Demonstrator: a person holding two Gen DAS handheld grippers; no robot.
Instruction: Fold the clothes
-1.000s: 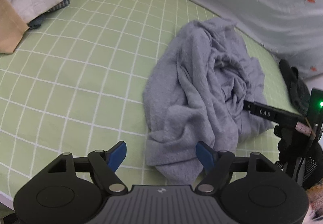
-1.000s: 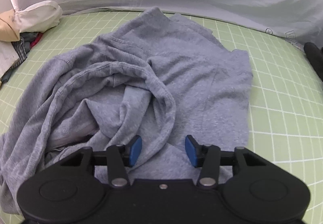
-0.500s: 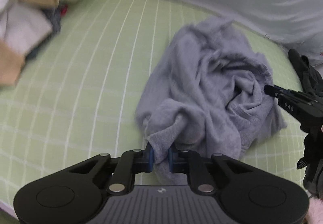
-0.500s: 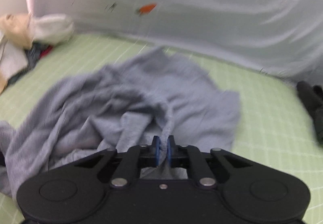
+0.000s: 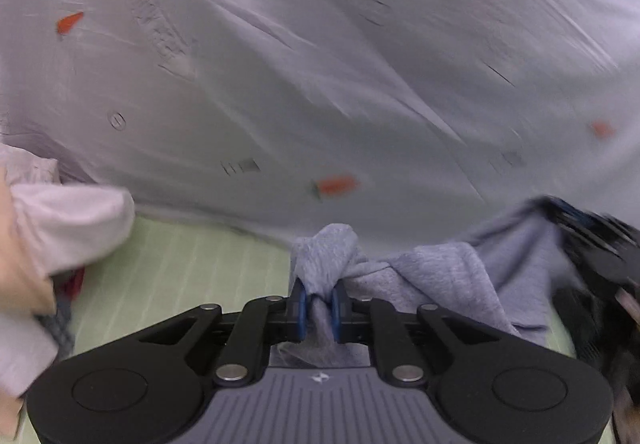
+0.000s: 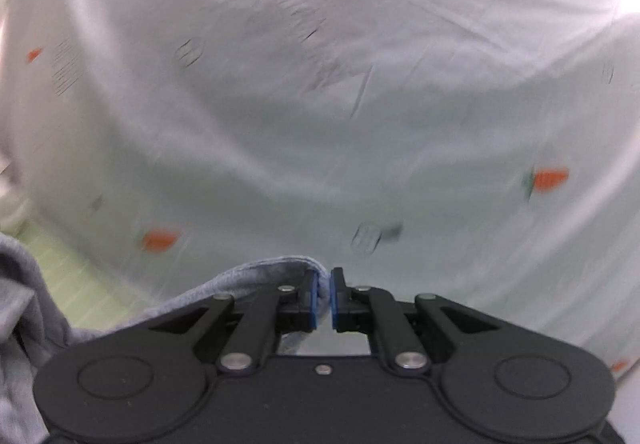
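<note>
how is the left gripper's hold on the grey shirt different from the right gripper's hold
The left gripper pinches a thick bunched wad of the grey shirt, with fabric bulging above its pads. The right gripper pinches only a thin edge of the shirt, which trails off to its left. Both are shut on the same shirt, in front of the carrot-print sheet.

Grey garment (image 5: 440, 272) — now gripped, lifted
</note>
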